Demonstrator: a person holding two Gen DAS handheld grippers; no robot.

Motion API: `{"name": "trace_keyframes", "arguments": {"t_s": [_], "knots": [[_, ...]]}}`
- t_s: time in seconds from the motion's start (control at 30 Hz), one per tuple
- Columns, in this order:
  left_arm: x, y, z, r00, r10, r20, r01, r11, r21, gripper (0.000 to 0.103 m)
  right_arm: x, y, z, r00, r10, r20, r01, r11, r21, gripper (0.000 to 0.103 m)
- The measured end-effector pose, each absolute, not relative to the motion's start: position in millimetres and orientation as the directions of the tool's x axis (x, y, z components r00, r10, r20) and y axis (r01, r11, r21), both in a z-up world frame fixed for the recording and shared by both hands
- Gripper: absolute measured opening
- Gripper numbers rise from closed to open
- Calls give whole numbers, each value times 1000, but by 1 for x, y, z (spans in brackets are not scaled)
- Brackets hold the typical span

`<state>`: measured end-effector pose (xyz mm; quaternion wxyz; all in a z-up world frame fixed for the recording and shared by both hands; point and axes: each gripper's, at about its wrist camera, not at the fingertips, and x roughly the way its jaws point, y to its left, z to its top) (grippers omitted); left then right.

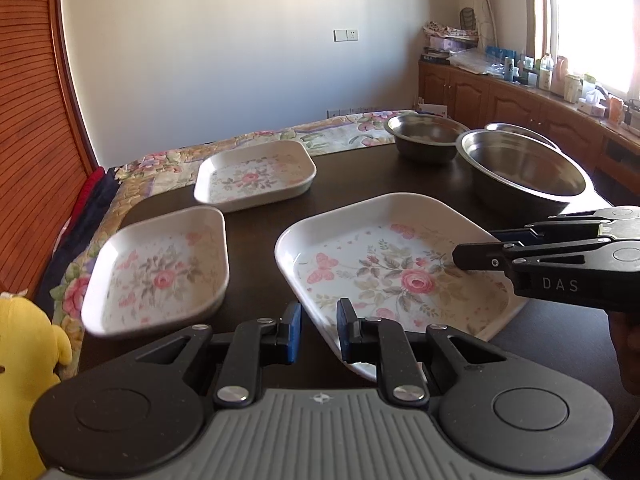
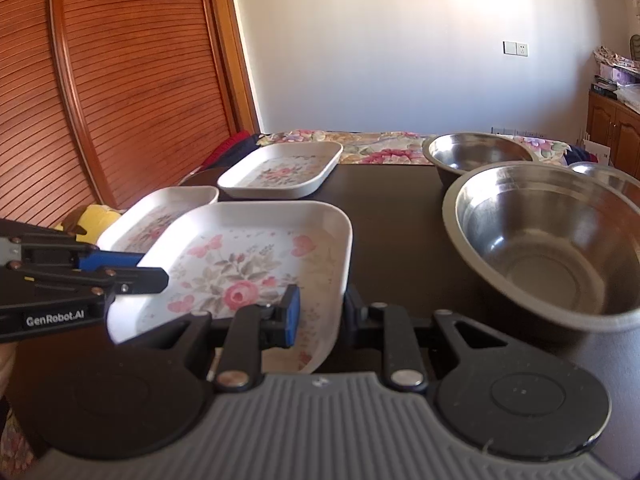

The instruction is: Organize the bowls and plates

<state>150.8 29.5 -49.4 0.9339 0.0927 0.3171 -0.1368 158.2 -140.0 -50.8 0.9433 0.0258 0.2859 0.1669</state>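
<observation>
Left gripper [image 1: 319, 330] and right gripper [image 2: 320, 314] each pinch rim of big floral plate [image 1: 394, 268] — raised, tilted over dark table [image 1: 260, 264], steel bowls [image 1: 524, 172] beside. Likely light, stiff, glossy — slippery; opposite-rim holds look safest.

- right gripper [image 2: 318, 312] clamps near rim of floral plate [image 2: 256, 264]; plate tilted, lifted
- left gripper [image 2: 154, 270] grips its left edge
- steel bowl [image 2: 548, 248] right, on dark table [image 2: 392, 224]
</observation>
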Motion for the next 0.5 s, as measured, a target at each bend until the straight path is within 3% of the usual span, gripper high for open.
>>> {"name": "trace_keyframes", "arguments": {"t_s": [0.5], "knots": [[107,41,-63,759,-182,-625,285,956,67,20,113,-136,-55,776,345,-528,-315,937,148,25]]}}
